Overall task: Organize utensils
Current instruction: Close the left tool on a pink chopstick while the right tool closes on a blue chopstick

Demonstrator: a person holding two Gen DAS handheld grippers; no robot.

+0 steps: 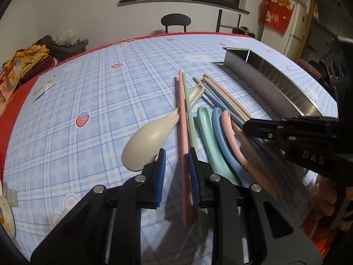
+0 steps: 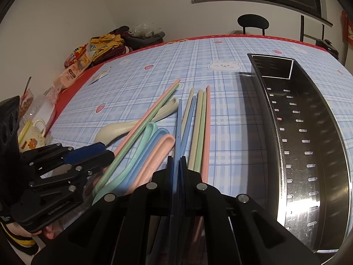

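Left gripper (image 1: 175, 165): the fingers stand narrowly apart above the bench (image 1: 99, 101). The near ends of the pink chopstick (image 1: 182, 119) and the green chopstick (image 1: 189, 112) lie in the gap, close against the right-hand blue pad; whether the pads press on them cannot be told. The beige spoon (image 1: 145, 141) lies just left of the left finger, its bowl touching that fingertip in the picture, its handle running away under the two chopsticks.

Right gripper (image 2: 176, 161): the fingers are closed on the blue chopstick (image 2: 178, 128), which runs straight ahead from between the pads. A second blue chopstick (image 2: 188, 121) crosses it just beyond the fingertips.

Just right of the right fingers lie a beige chopstick (image 2: 190, 119), two more green chopsticks (image 2: 201, 123) and another pink chopstick (image 2: 207, 128), side by side, pointing away. Just left of the same fingers lie three nested spoons: the mint spoon (image 2: 141, 141), the blue spoon (image 2: 152, 145) and the pink spoon (image 2: 158, 152), their bowl ends passing beneath the gripper bodies.

The steel utensil tray (image 2: 313, 132), slotted along its floor, stands well to the right of the right fingers, apart from all utensils. It holds no utensil in the part that shows.
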